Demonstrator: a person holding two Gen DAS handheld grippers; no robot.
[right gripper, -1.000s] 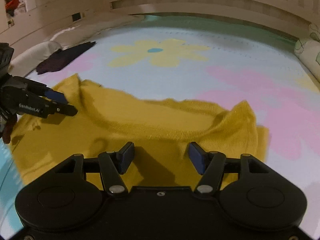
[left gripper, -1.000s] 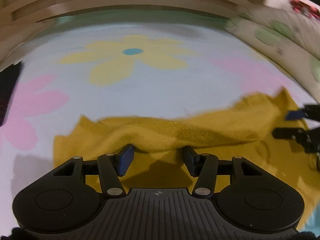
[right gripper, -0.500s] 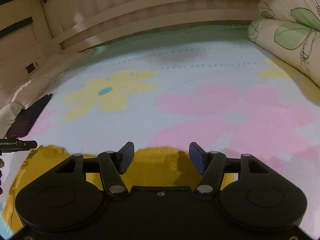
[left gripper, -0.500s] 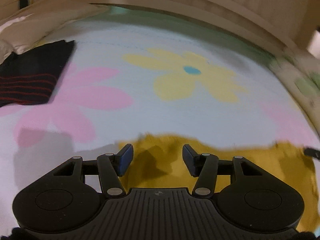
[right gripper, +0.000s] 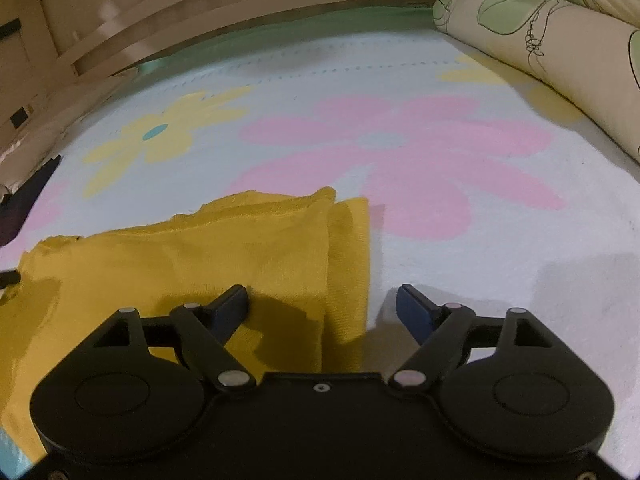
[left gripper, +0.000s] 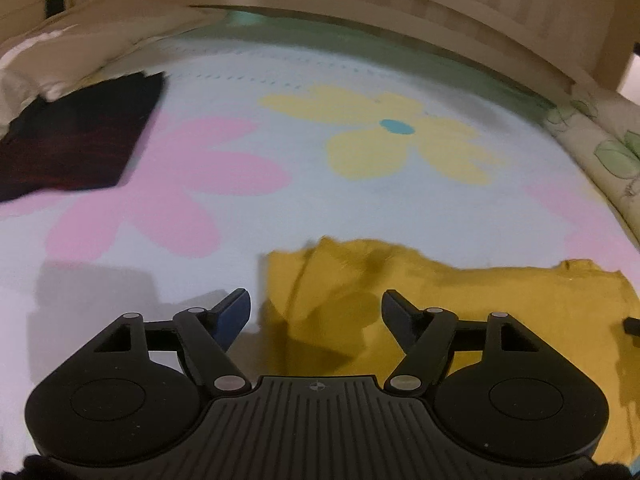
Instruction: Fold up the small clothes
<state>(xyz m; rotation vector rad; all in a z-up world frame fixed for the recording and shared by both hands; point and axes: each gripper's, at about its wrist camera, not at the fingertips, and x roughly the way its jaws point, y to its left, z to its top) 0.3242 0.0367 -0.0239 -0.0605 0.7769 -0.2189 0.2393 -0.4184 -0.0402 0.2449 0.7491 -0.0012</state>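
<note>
Left wrist view first: the left gripper (left gripper: pixel 316 304) hangs over the left end of the mustard-yellow garment (left gripper: pixel 472 312), which lies flat on the bed (left gripper: pixel 248 264) near its front edge. Its jaws have just been opening and now stand wide; the left one is over bare sheet, the right one over the cloth, and the garment's left edge runs between them without either pad pressing on it. That end shows a doubled layer with a crease running back from the edge, so one fold looks laid down already. Toward the bed's far left corner lies a dark garment (left gripper: pixel 76 144), flat and squarish, probably one finished earlier. At the right border a black tip (left gripper: pixel 631 326) pokes in, likely the other gripper

Right wrist view: the right gripper (right gripper: pixel 322 304) sits over the garment's right end, jaws likewise just opened and wide apart, nothing clamped; the left one is above the yellow cloth, the right one above bare sheet. Here too a narrower strip lies beside the main panel, so a fold line is visible. A rolled floral quilt (right gripper: pixel 552 48) lines the bed's right edge

My reading: the first fold has been released, the piece is still long, so at least one more fold and a placing aside remain
</note>
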